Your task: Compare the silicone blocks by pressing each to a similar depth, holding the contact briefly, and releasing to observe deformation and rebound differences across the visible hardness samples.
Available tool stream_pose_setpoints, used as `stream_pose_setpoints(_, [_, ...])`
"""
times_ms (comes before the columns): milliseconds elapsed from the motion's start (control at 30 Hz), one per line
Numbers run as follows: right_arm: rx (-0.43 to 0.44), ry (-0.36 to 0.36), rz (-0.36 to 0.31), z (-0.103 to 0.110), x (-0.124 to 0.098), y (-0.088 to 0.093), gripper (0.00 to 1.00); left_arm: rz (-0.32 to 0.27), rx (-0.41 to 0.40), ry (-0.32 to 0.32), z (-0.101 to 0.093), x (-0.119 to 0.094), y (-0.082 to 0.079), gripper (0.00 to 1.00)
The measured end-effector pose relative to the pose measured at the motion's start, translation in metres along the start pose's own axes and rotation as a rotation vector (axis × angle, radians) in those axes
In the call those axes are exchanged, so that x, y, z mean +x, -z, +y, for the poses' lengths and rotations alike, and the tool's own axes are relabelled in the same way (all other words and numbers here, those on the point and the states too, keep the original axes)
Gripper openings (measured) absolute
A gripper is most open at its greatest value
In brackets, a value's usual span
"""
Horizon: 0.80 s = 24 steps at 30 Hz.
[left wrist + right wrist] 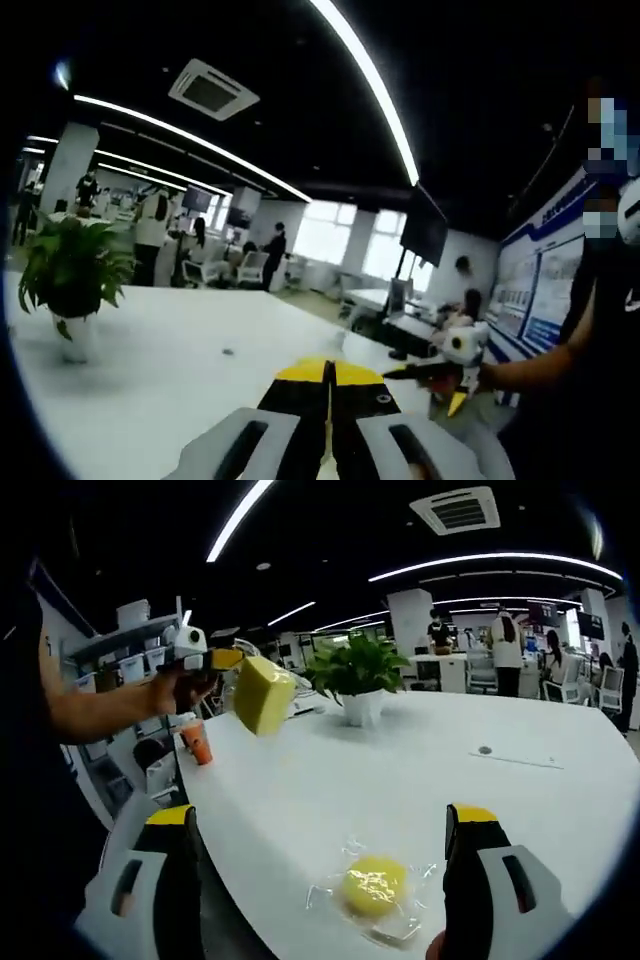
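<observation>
- The right gripper (325,880) is hanging over the white table (420,770) with its jaws spread wide and nothing between them.
- Sitting on the table between those open jaws is a yellow block (374,887), rounded and lying in a clear wrapper.
- Across in the right gripper view, the left gripper (228,661) is held up at the person's side, and a second yellow block, the cube (263,694), is sitting at its tip, well above the table.
- In the left gripper view its own jaws are meeting at their yellow tips; I cannot tell from there whether they are pinching the cube, since no block shows between them.
- That same view is catching the right gripper (450,372) out on a forearm, angled down towards the table edge.
- A plant (355,670) in a white pot is standing further back on the table, well clear of both blocks.
- My read: one sample is being lifted or squeezed while the wrapped one is waiting its turn, so the comparison looks early.
- Next up, I'd say, the right jaws need lowering around the wrapped block and closing gently, evenly, to a modest depth.
- The wrapper could slip under the pads, so a slow squeeze looks wise.
</observation>
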State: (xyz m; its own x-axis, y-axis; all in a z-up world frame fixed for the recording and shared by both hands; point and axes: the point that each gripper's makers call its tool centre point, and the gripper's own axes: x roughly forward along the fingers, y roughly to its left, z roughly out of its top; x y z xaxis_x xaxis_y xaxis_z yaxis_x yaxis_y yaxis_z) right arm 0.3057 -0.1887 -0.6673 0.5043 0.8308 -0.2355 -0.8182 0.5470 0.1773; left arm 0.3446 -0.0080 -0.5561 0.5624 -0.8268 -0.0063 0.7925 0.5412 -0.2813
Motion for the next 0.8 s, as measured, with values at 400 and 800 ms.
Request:
stream_pose_setpoints(400, [0.014,-0.138,-0.088,0.034,0.019,-0.038,0.96,-0.008,-0.025,0.096,-0.051,0.01,-0.012,0.0])
stream_pose_setpoints(800, [0.044,-0.247,-0.185,0.055,0.036,-0.063,0.78,0.001,-0.032,0.152,-0.073,0.024,-0.01,0.0])
